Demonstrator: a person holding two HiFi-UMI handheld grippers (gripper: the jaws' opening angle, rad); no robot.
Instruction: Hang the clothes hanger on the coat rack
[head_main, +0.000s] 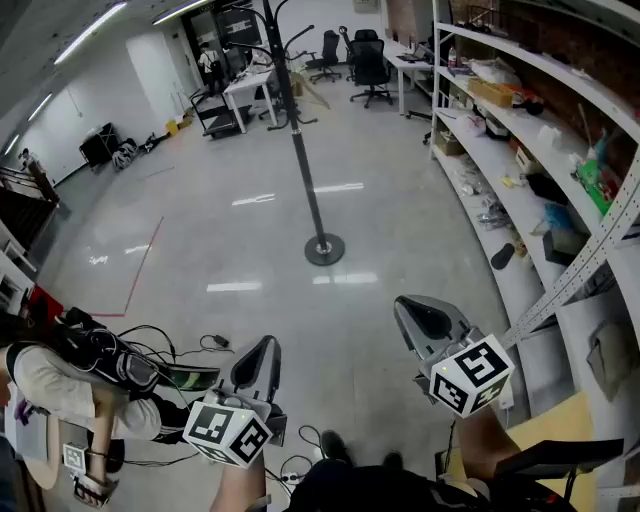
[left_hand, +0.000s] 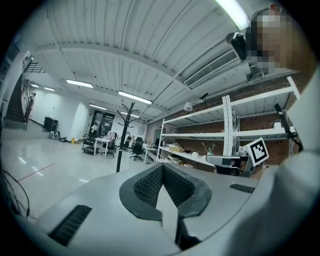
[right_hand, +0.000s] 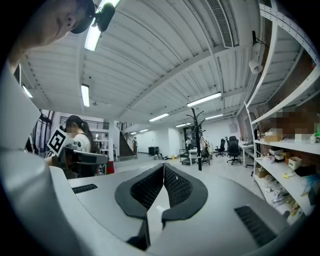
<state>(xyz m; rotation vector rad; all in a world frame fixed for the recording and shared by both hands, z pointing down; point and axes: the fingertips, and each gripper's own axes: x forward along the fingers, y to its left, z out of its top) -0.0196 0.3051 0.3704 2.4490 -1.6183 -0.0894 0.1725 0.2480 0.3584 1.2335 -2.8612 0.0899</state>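
The black coat rack (head_main: 303, 165) stands on its round base (head_main: 324, 249) in the middle of the grey floor, well ahead of both grippers. It also shows far off in the left gripper view, coat rack (left_hand: 121, 139), and in the right gripper view, coat rack (right_hand: 196, 136). No clothes hanger appears in any view. My left gripper (head_main: 268, 345) is held low at the left, shut, with nothing between its jaws (left_hand: 162, 168). My right gripper (head_main: 406, 304) is low at the right, also shut and empty (right_hand: 164, 167).
Metal shelving (head_main: 540, 180) with clutter runs along the right side. A person (head_main: 60, 390) sits low at the left, with cables (head_main: 190, 345) on the floor nearby. Office chairs (head_main: 365, 60) and a white table (head_main: 250, 90) stand far behind the rack.
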